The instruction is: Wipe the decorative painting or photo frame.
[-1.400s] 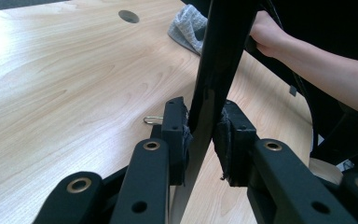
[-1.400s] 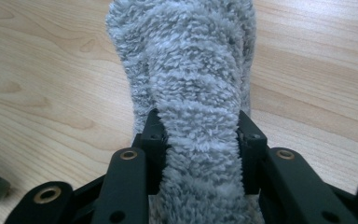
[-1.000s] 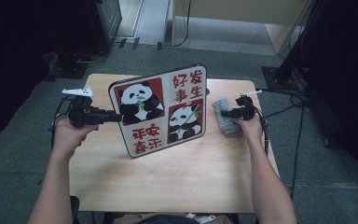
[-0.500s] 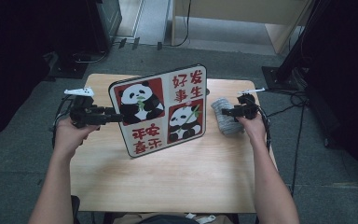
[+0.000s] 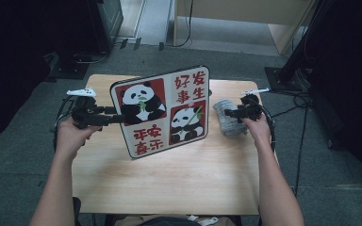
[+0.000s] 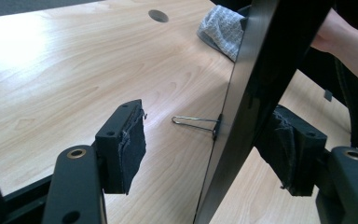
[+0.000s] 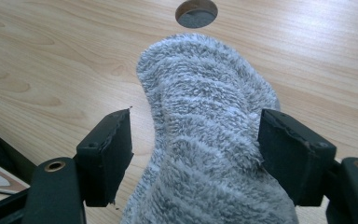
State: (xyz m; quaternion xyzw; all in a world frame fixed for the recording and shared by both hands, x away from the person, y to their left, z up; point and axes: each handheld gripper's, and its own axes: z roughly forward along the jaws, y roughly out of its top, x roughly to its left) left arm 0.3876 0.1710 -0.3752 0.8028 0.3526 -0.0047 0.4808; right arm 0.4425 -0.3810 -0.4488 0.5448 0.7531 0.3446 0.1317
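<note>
On the tabletop, both grippers' fingers have just spread open: left gripper straddles the stiff, upright panda board's thin edge, right gripper flanks a soft, squashable grey sock.

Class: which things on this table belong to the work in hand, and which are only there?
In hand:
panda board, between the open left gripper jaws
grey cloth, between the open right gripper jaws

Only there:
wooden table
cable hole
</note>
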